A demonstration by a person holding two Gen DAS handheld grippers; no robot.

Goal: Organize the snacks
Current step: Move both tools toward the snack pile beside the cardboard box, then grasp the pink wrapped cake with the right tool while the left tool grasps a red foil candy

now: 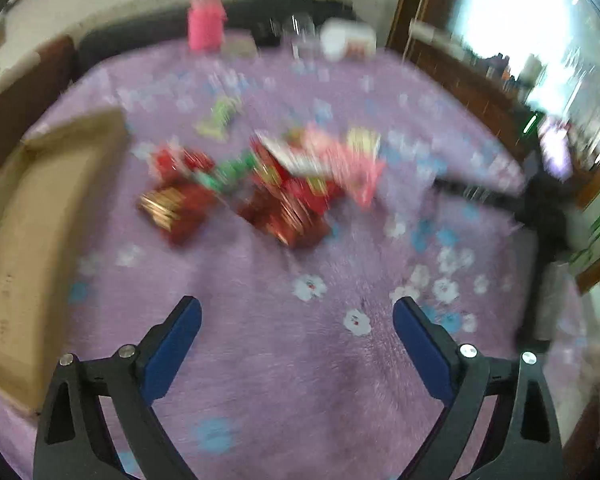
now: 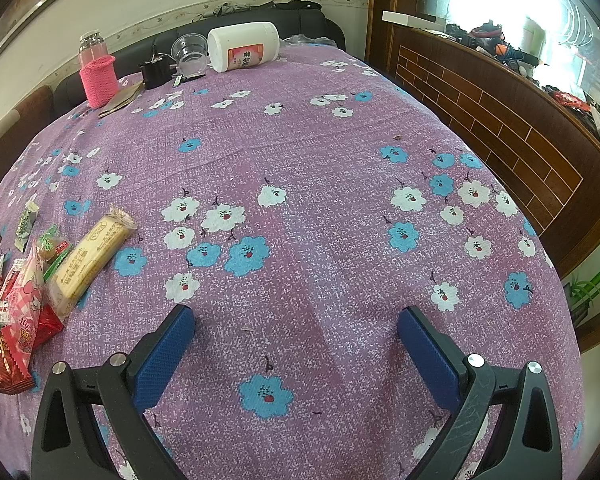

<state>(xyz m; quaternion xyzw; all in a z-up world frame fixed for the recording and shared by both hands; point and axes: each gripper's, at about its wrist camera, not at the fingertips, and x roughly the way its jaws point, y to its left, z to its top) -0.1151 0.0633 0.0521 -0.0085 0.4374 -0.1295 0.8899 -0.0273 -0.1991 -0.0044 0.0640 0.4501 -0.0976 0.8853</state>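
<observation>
From the left wrist, our left tool [image 1: 296, 316] hangs spread and empty over the flowered desk [image 1: 300, 360]; the snack pile [image 1: 260, 184] lies ahead, a cardboard box [image 1: 40, 220] at left. We judge the next move a reach for one packet.

From the right wrist, our right tool [image 2: 296, 320] is spread, empty, beside the wafer bar [image 2: 92, 252].

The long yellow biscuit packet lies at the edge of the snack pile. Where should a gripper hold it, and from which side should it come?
Grip the long yellow biscuit packet across its narrow width, near the middle, coming down from above. It lies flat on the tablecloth and its right long side is free. Other snacks seem to crowd its left side, so lift it away to the right.
</observation>
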